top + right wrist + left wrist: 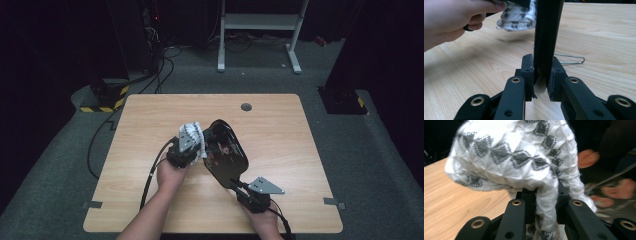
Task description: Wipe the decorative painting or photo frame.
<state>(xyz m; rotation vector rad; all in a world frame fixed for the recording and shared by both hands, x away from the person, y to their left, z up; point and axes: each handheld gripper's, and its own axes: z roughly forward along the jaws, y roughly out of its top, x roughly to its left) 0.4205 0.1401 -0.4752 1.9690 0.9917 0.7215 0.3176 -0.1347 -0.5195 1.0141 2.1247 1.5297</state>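
two grips are set: your left gripper (192, 145) pinches the sock (524, 157), your right gripper (540, 82) clamps the pouch (227, 152); feed the sock in near the desk's (150, 200) middle.

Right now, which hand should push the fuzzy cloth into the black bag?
The left. Its claw already pinches the white patterned cloth right beside the black flowered bag. The right claw is busy clamping the bag's edge, probably holding it steady.

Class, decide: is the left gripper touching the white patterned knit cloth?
Touching. In the left gripper view, the left gripper has its jaws closed on a strip of the knit cloth, which bunches above them.
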